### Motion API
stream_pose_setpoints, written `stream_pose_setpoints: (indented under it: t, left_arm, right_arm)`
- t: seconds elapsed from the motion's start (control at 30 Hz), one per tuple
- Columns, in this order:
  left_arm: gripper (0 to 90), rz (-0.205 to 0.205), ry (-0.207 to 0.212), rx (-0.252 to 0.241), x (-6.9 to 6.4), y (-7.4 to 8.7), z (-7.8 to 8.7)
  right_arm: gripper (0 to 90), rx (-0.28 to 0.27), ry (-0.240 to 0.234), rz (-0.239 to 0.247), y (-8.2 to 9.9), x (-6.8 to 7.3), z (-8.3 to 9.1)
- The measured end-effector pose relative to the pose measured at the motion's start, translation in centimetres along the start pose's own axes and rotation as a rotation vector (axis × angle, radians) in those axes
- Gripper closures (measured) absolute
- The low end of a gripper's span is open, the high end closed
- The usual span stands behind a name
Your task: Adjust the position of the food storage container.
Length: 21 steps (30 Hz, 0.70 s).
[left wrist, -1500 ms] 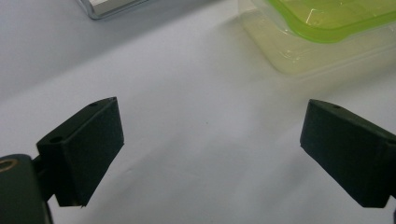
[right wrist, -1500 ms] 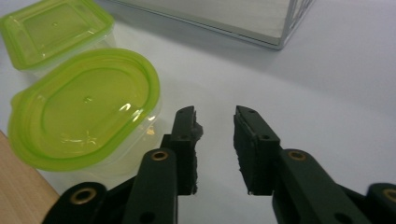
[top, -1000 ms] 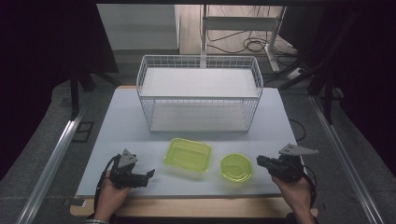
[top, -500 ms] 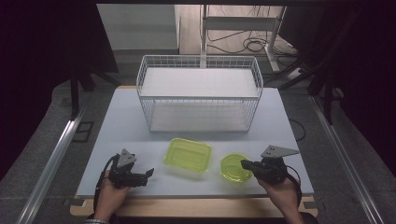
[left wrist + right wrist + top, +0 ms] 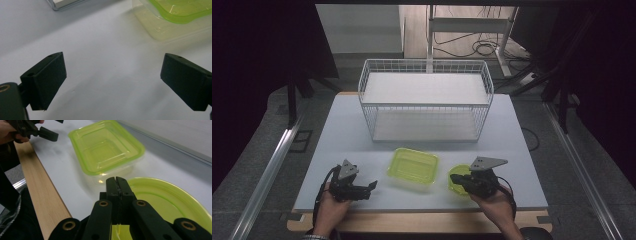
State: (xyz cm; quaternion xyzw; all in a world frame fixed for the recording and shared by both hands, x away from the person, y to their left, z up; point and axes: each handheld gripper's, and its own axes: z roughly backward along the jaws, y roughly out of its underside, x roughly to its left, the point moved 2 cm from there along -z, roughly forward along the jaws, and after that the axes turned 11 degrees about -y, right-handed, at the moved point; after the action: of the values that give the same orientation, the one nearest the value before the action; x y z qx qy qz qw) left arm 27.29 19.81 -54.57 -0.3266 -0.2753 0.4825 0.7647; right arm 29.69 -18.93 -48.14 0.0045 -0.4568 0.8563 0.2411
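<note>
The counter [image 5: 337, 135] is a pale grey board with a strip of bare wood along its near edge. A white wire basket [image 5: 426, 100] stands on it toward the far edge, about midway between the left and right edges, with a flat white shelf inside near its top.

Near the front edge, around the middle, sits a rectangular box [image 5: 413, 166] of clear plastic with a yellow-green lid. Just to its right, close to it, lies a round yellow-green lid [image 5: 458, 181], also by the front edge.

The right claw [image 5: 458, 180] is held in a hand [image 5: 493, 202] that comes in over the front edge right of centre. In the right gripper view its jaws are pressed together, their tips above the near rim of the round lid [image 5: 172, 202], with a sliver of yellow-green showing lower down between the jaw arms; whether they actually pinch the rim cannot be told.

The left claw [image 5: 371, 186] is held in the other hand [image 5: 331, 207] near the front-left corner, pointing toward the box. Its jaws stand wide apart with bare counter [image 5: 112, 72] between them, and the box [image 5: 175, 17] lies beyond them.
</note>
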Motion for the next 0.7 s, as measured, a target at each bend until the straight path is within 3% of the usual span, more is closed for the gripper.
stream_pose_setpoints:
  t: [0.23,0.3,0.7]
  left_arm:
    - [6.2,-0.005,0.001,0.002,-0.1,0.0,-0.1]
    - [6.2,-0.006,0.001,0.002,-0.1,0.0,-0.1]
    - [6.3,-0.012,0.004,0.005,-0.2,0.0,-0.1]
  right_arm:
    - [89.7,0.050,-0.002,0.034,-0.6,0.8,-2.3]
    - [89.8,0.083,0.017,0.055,-0.4,1.0,-3.0]
    - [89.7,0.090,0.041,0.037,0.3,0.0,-1.5]
